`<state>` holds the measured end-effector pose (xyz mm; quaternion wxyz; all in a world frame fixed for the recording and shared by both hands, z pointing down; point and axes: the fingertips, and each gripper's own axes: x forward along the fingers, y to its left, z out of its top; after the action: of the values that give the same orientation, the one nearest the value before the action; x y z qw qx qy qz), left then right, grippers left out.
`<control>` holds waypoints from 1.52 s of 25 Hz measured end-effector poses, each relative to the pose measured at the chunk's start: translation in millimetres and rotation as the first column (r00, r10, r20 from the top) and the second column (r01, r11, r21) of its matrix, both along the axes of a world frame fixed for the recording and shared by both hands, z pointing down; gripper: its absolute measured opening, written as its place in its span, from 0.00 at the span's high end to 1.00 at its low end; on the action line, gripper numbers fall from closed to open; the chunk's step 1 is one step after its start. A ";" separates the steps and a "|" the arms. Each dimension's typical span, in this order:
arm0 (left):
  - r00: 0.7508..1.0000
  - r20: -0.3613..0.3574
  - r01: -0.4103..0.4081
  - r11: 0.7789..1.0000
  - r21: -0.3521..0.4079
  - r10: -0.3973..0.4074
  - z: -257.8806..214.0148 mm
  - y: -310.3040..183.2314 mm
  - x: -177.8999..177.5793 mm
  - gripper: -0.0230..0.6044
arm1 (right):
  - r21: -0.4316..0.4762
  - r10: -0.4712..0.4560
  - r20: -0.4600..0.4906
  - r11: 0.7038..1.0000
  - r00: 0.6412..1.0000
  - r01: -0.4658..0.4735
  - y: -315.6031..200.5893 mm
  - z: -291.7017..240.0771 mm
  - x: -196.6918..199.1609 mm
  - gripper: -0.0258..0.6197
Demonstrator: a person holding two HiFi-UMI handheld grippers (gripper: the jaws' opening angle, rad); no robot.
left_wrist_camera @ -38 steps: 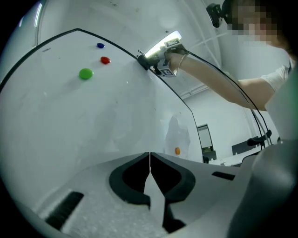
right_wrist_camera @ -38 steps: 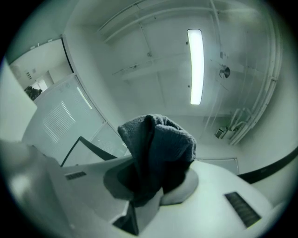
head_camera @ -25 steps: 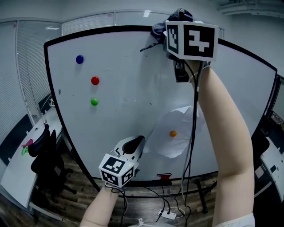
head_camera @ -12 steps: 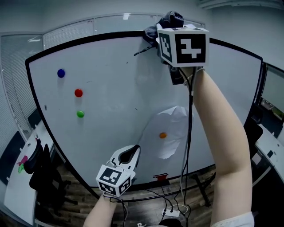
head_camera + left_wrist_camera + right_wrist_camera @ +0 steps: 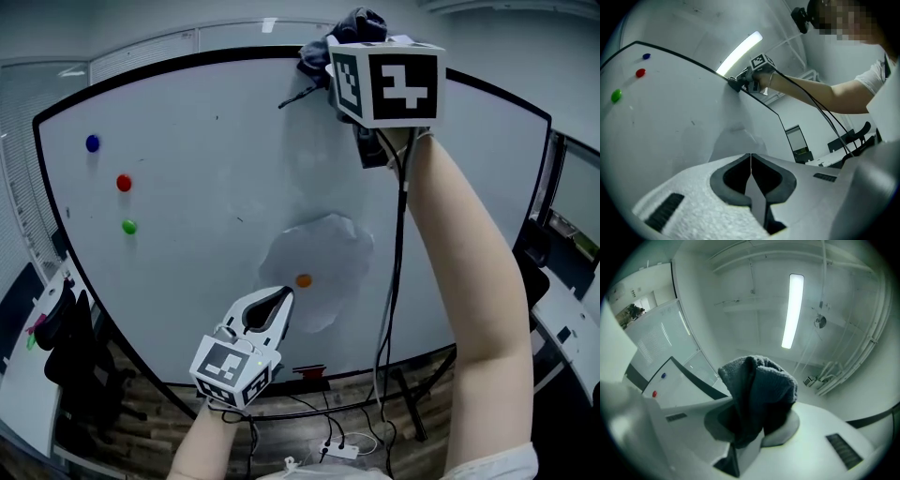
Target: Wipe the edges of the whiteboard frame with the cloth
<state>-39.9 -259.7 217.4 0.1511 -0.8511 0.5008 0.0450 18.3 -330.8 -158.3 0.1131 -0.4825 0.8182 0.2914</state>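
Observation:
A whiteboard with a black frame (image 5: 187, 61) fills the head view. My right gripper (image 5: 349, 52) is raised to the frame's top edge, shut on a dark grey cloth (image 5: 352, 26) that bunches over that edge. In the right gripper view the cloth (image 5: 759, 394) stands up between the closed jaws, with the frame's top edge (image 5: 696, 380) at the left. My left gripper (image 5: 275, 305) hangs low in front of the board, shut and empty. The left gripper view looks up along the frame (image 5: 684, 58) at the right gripper (image 5: 743, 84) with the cloth.
Blue (image 5: 92, 143), red (image 5: 124, 183), green (image 5: 129, 226) and orange (image 5: 303, 280) magnets stick to the board; the orange one pins a sheet of paper (image 5: 314, 267). A cable (image 5: 394, 281) hangs from the right gripper. Office chairs (image 5: 66, 356) and a power strip (image 5: 337, 450) are on the floor below.
The view has swung: the board and its magnets shifted left in the picture. My right gripper stayed at the top edge with the cloth. The left gripper stayed low and shut.

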 end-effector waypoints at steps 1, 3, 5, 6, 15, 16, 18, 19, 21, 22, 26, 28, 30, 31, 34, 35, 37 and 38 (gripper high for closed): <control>1.000 0.005 -0.003 1.000 0.001 0.003 0.1 -4.9 10.6 0.93 | 0.000 -0.005 -0.012 1.000 1.000 0.005 -3.1 2.0 3.3 0.84; 1.000 0.014 -0.023 1.000 -0.016 0.023 4.5 -17.0 34.9 0.93 | -0.002 -0.013 -0.036 1.000 0.999 0.013 -9.7 6.3 12.5 0.84; 0.999 0.020 -0.043 0.999 -0.027 0.044 9.7 -26.7 63.2 0.93 | -0.008 -0.018 -0.055 1.000 0.998 0.018 -16.0 11.6 29.0 0.84; 0.999 0.017 -0.047 0.998 -0.029 0.048 11.8 -31.0 76.4 0.93 | -0.012 -0.022 -0.064 1.000 0.998 0.021 -19.5 14.6 38.5 0.84; 0.998 -0.006 -0.063 0.997 -0.047 0.063 22.6 -69.0 179.5 0.93 | -0.033 -0.060 -0.094 0.998 0.994 0.057 -52.3 20.2 122.5 0.84; 0.998 -0.007 -0.063 0.997 -0.048 0.062 22.9 -73.2 189.4 0.93 | -0.030 -0.057 -0.096 0.998 0.994 0.055 -55.6 19.8 132.1 0.84; 0.998 -0.008 -0.064 0.997 -0.050 0.064 23.9 -80.5 208.3 0.93 | -0.027 -0.058 -0.097 0.998 0.994 0.055 -61.6 18.4 149.8 0.84; 0.998 -0.010 -0.064 0.997 -0.051 0.064 24.4 -83.3 216.5 0.93 | -0.029 -0.061 -0.099 0.998 0.993 0.059 -64.4 18.0 157.3 0.84; 0.998 -0.024 -0.061 0.997 -0.045 0.060 23.1 -86.5 231.2 0.93 | -0.033 -0.067 -0.103 0.997 0.992 0.064 -70.0 17.5 172.1 0.84; 0.998 -0.036 -0.059 0.998 -0.037 0.058 20.7 -87.4 238.0 0.93 | -0.034 -0.068 -0.104 0.997 0.992 0.065 -72.6 17.2 180.1 0.84; 0.998 -0.047 -0.051 0.999 -0.017 0.050 15.3 -94.7 263.1 0.93 | -0.027 -0.067 -0.083 0.998 0.994 0.065 -84.3 15.3 211.9 0.84; 0.997 -0.044 -0.058 0.998 -0.023 0.057 17.2 -99.5 278.6 0.93 | -0.028 -0.065 -0.071 0.998 0.995 0.064 -90.6 15.1 230.4 0.84; 0.997 -0.055 -0.065 0.997 -0.030 0.063 18.9 -103.8 292.8 0.93 | -0.033 -0.062 -0.064 0.998 0.996 0.060 -97.3 15.1 251.0 0.84; 0.996 -0.064 -0.065 0.997 -0.031 0.063 18.8 -106.1 298.4 0.93 | -0.035 -0.057 -0.065 0.998 0.996 0.055 -100.7 14.8 261.3 0.84; 0.995 -0.085 -0.063 0.998 -0.030 0.060 16.4 -115.7 313.4 0.93 | -0.029 -0.023 -0.080 0.999 0.997 0.021 -109.5 11.9 290.7 0.84; 0.994 -0.085 -0.066 0.997 -0.031 0.063 15.4 -119.7 319.3 0.93 | -0.030 -0.013 -0.079 0.999 0.997 0.011 -112.7 10.5 300.7 0.84; 0.994 -0.080 -0.079 0.996 -0.033 0.076 13.5 -127.2 333.0 0.93 | -0.040 0.000 -0.071 0.999 0.997 -0.003 -120.5 8.9 320.9 0.84; 0.994 -0.075 -0.087 0.996 -0.034 0.084 13.1 -130.5 340.6 0.93 | -0.045 0.008 -0.070 0.999 0.998 -0.011 -124.4 9.1 330.7 0.84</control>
<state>300.7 -390.2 230.5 0.1146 -0.8722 0.4697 0.0735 349.0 -455.3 -149.2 0.0722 -0.4786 0.8257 0.2899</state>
